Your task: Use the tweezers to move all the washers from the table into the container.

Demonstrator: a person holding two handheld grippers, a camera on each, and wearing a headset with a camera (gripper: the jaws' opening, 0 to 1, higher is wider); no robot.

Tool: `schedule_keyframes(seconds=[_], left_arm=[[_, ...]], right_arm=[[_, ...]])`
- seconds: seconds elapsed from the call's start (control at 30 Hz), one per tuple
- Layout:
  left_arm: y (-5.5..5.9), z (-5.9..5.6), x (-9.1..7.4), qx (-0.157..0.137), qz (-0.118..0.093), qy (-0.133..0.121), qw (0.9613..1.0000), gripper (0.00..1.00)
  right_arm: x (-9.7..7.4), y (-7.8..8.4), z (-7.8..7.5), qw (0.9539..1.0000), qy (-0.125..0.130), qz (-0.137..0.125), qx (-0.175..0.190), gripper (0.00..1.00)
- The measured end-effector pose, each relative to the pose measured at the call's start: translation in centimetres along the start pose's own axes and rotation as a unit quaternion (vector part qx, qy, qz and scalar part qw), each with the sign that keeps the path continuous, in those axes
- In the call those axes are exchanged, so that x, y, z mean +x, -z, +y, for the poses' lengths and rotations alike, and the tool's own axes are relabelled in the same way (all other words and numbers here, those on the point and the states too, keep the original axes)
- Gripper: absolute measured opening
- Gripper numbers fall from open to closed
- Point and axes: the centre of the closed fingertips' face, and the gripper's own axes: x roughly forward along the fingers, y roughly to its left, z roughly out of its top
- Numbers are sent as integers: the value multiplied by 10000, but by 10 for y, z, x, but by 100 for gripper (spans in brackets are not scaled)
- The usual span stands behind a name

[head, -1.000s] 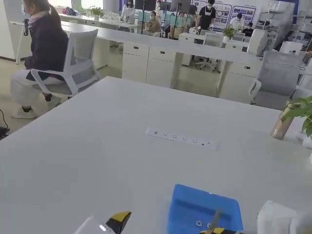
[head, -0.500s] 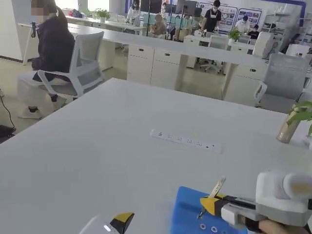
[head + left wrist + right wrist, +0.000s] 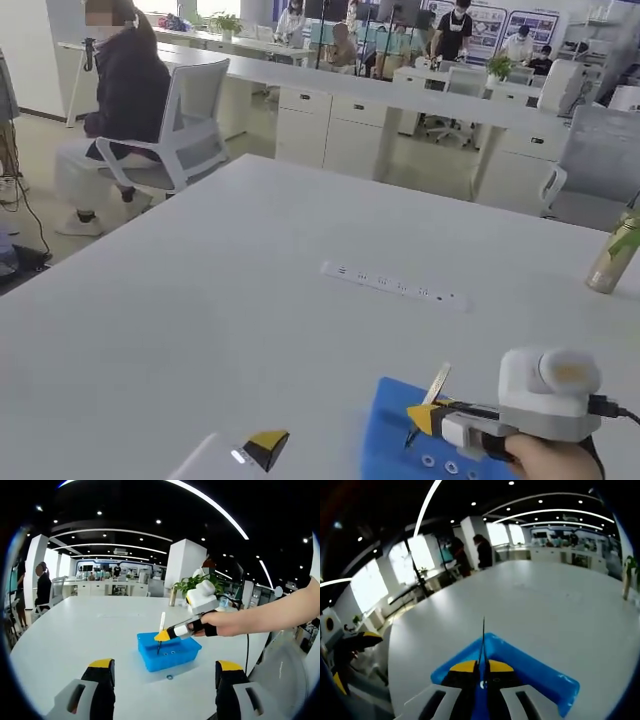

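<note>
My right gripper (image 3: 420, 420) is shut on the thin metal tweezers (image 3: 437, 384) and hovers over the blue container (image 3: 390, 450), with the tweezer tips pointing down into it. Two washers (image 3: 431, 462) lie on the container's floor. In the left gripper view the container (image 3: 150, 659) sits ahead of me, and one washer (image 3: 170, 676) lies on the white table just in front of it. My left gripper (image 3: 165, 664) is open and holds nothing; its yellow tip (image 3: 267, 444) shows low in the head view. In the right gripper view the tweezers (image 3: 482, 640) stick out from the closed jaws above the container (image 3: 540, 675).
A white power strip (image 3: 393, 284) lies across the middle of the table. A bottle (image 3: 614, 255) and a plant stand at the far right edge. A person sits on a chair (image 3: 175, 130) beyond the table's far left corner. My left gripper (image 3: 355, 645) is left of the container.
My right gripper has risen from the bottom edge of the head view, lifting the tweezers up above the container. The head camera has also shifted.
</note>
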Motion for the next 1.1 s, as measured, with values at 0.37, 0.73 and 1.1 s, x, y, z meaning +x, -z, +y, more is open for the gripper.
schedule_keyframes(seconds=[0.37, 0.73, 1.1], left_arm=[[1, -1, 1, 9, 33, 30, 10000, 82], [-1, -1, 0, -23, -2, 25, 10000, 82], [0, 0, 0, 4, 13, 10, 10000, 82]], right_arm=[[5, 7, 0, 9999, -15, 111, -94, 3], [5, 10, 3, 9995, 6, 156, -268, 3], [-6, 4, 11, 9995, -60, -78, -306, 4]])
